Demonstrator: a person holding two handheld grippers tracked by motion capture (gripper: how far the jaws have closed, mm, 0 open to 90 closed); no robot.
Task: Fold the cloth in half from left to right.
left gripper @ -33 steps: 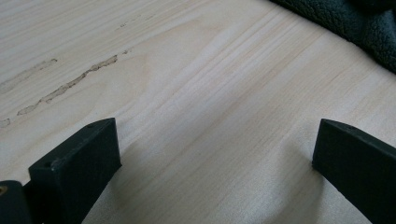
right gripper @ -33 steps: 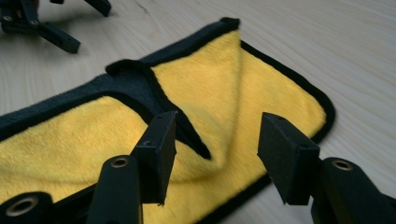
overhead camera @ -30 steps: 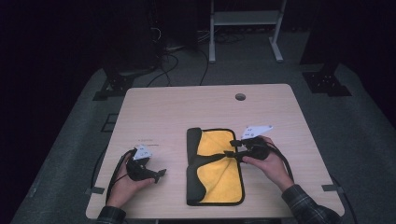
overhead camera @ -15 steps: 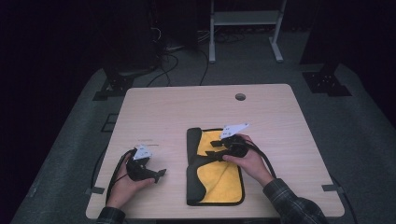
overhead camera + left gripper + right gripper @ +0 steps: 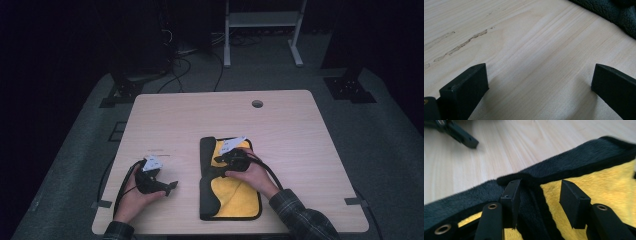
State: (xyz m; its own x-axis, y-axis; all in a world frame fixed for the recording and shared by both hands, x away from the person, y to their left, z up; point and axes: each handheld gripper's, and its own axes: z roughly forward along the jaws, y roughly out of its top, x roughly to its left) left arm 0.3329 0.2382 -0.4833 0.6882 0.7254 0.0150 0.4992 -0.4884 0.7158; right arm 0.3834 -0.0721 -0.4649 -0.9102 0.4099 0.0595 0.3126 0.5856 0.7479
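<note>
Two grippers are working over the table point(image 5: 300, 130). Left gripper point(image 5: 172, 186) is resting with jaws spread wide, gripping nothing, the cloth point(image 5: 235, 192) lying just to its right. Right gripper point(image 5: 539, 197) is sitting half-open, having just been closing, its jaws straddling the cloth's black folded border point(image 5: 574, 165), pads not pressing.

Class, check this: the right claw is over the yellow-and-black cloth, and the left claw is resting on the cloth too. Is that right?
Not quite. The right claw is over the cloth, but the left claw rests on the bare table, apart from the cloth. The high view shows this.
</note>
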